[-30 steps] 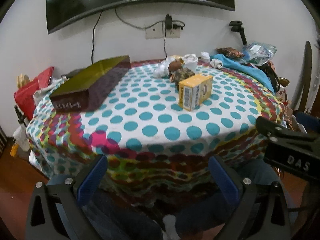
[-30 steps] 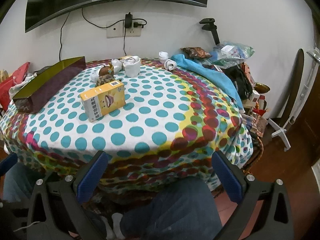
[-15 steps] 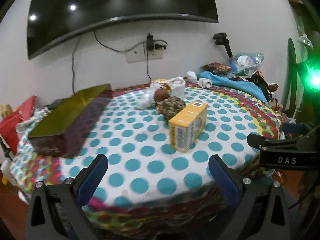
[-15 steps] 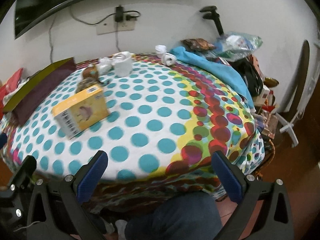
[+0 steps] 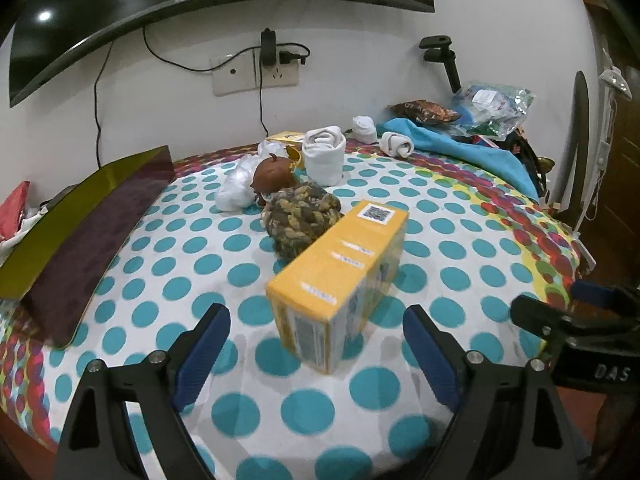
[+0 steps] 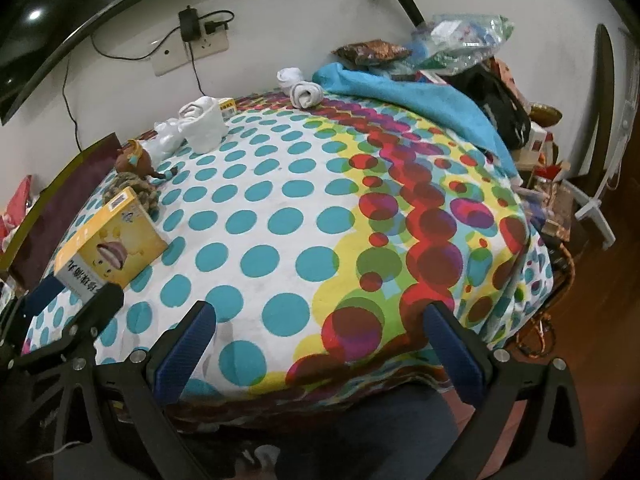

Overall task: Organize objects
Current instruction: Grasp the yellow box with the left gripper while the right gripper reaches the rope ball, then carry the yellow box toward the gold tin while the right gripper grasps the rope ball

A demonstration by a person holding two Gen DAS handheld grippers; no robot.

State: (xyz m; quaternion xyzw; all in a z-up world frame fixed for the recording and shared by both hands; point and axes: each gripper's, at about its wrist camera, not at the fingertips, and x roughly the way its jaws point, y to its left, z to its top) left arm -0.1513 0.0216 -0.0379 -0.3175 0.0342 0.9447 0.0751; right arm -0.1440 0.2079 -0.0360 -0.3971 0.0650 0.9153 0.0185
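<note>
A yellow carton [image 5: 340, 264] lies on the dotted tablecloth [image 5: 460, 240]. Its near end sits between the blue pads of my left gripper [image 5: 314, 334]. Those jaws are closing, and neither pad touches the carton. Behind the carton lie a knitted brown-olive ball [image 5: 302, 216], a brown doll figure [image 5: 274, 172] and a rolled white sock [image 5: 324, 152]. In the right wrist view the carton [image 6: 108, 248] is at the far left. My right gripper [image 6: 318, 320] hangs open over the cloth's front edge with nothing between its fingers.
A long purple box with an olive top [image 5: 88, 216] lies along the table's left side. A white bundle [image 5: 236, 188], more rolled socks [image 5: 396, 144], a blue towel [image 5: 460, 148] and bags [image 5: 492, 108] crowd the back right. A person's leg [image 6: 380, 432] is below the table edge.
Both grippers have moved forward over the table. The carton's near end now lies between the left fingers, which stand closer together. The right view has rolled and come nearer to the cloth.
</note>
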